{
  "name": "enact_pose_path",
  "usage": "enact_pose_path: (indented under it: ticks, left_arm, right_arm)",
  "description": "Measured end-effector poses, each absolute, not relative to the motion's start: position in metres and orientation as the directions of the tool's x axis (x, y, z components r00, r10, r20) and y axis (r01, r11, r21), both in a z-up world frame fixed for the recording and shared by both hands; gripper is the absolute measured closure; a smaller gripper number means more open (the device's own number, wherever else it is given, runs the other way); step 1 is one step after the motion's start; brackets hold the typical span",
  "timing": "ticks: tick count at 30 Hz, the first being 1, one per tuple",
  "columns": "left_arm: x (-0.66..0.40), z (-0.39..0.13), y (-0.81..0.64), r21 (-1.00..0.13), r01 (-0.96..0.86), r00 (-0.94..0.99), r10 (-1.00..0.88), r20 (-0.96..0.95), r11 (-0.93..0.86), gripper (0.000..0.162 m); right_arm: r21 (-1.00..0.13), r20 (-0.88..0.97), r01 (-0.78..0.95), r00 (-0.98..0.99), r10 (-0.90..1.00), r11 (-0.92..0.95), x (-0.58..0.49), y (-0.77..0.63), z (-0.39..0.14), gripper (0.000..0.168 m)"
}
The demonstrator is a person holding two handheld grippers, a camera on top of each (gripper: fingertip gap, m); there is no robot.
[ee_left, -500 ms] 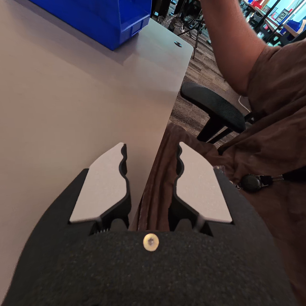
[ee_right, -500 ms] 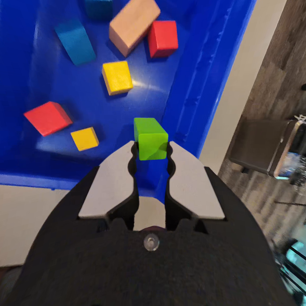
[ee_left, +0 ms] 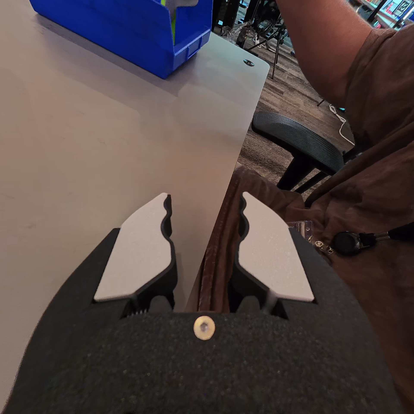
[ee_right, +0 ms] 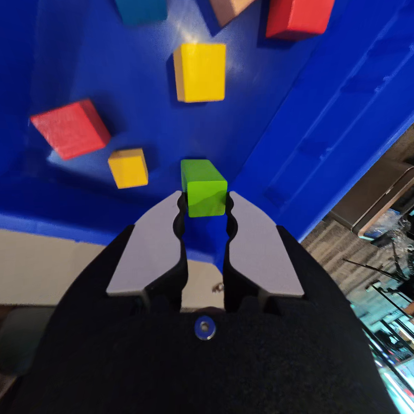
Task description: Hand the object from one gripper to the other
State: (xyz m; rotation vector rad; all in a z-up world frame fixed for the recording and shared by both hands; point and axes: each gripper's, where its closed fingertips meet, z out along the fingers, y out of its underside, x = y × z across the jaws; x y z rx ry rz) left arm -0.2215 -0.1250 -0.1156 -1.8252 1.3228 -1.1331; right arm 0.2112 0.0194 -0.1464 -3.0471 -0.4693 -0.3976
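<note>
Top-edge-cropped red block (ee_right: 298,18)

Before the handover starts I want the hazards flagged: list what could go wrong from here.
1. The right gripper pinches the green block only at its fingertips, so the block could twist or slip out and fall into the blue bin.
2. The left gripper hangs open over the table edge; a fumbled transfer there might drop the block off the table.
</note>
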Motion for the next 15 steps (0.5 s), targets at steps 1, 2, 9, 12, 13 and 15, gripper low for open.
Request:
enact_pose_path:
  ticks: [1,2,9,12,13,15]
  left_arm:
    - [-0.222,-0.117,-0.125,-0.845,-0.432,0.135,-0.949,0.285,-0.315,0.105]
    - [-0.222,-0.118,-0.125,-0.842,-0.435,0.136,-0.948,0.288,-0.318,0.105]
    - [-0.219,-0.120,-0.126,-0.831,-0.428,0.122,-0.933,0.338,-0.357,0.105]
    - [-0.218,-0.123,-0.128,-0.824,-0.446,0.119,-0.936,0.332,-0.350,0.105]
    - [-0.218,-0.125,-0.128,-0.823,-0.452,0.120,-0.938,0.326,-0.344,0.105]
    - [-0.217,-0.128,-0.129,-0.820,-0.463,0.124,-0.941,0.314,-0.335,0.105]
  right_arm:
    - [-0.034,0.258,0.286,0.928,0.268,-0.958,0.214,0.026,-0.150,0.135]
    - [-0.078,0.256,0.265,0.937,0.237,-0.961,0.216,0.032,-0.153,0.134]
    - [-0.345,0.190,0.156,0.977,0.095,-0.925,0.224,0.072,-0.153,0.134]
    - [-0.400,0.190,0.124,0.980,0.050,-0.908,0.229,0.087,-0.153,0.134]
    - [-0.417,0.194,0.120,0.980,0.041,-0.901,0.231,0.092,-0.153,0.134]
    - [-0.435,0.196,0.114,0.980,0.030,-0.893,0.234,0.101,-0.153,0.134]
